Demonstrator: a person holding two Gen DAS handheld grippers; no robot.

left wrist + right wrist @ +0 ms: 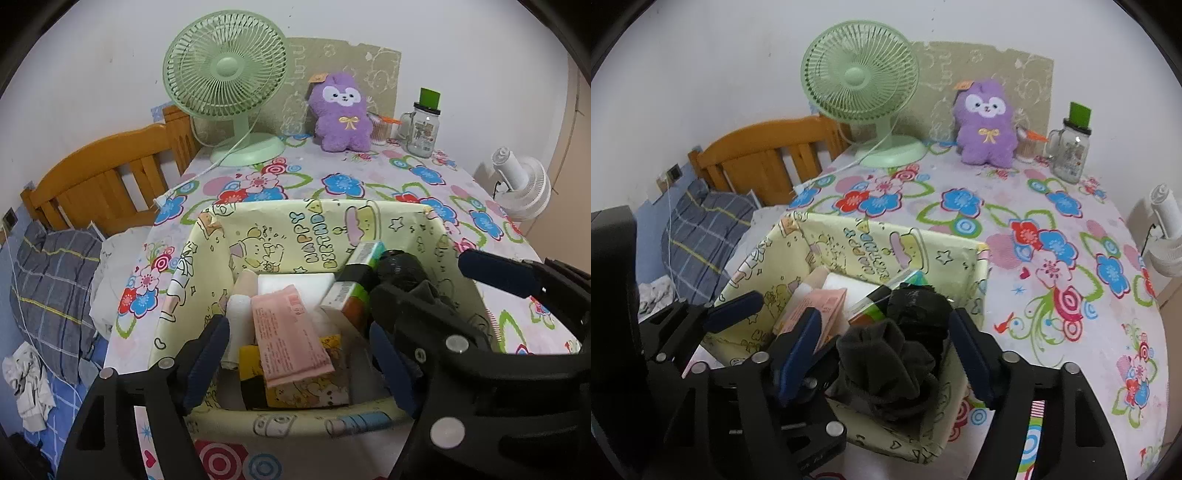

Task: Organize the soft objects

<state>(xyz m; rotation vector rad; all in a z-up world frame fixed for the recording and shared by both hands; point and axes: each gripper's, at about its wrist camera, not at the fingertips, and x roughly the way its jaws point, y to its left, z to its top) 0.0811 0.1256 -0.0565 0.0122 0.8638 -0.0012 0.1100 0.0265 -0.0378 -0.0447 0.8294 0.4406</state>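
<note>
My left tongs [295, 354] are spread wide over the near edge of the yellow cartoon-print paper box [295, 229], and nothing is pinched between them. Under them in the box I see a pink flat packet [288, 332] lying on a yellow picture pack [306, 391], with a white roll [238, 314] just beside it. My right tongs [886, 354] are spread wide too. The dark soft bundle of socks [886, 354] sits between their blue pads at the right end of the box, and I see a gap on each side, so they are not squeezing it. A black cloth lump [919, 306] lies just behind the bundle. The box stands on the bench with the flowery cloth [1052, 258]. Far back on the bench stand a pale green round fan [860, 81], a purple fluffy toy animal [988, 125] and a clear glass jar with a green lid [1071, 155]. To the left is a wooden bed [110, 177] with a blue checked pillow [55, 288].
</note>
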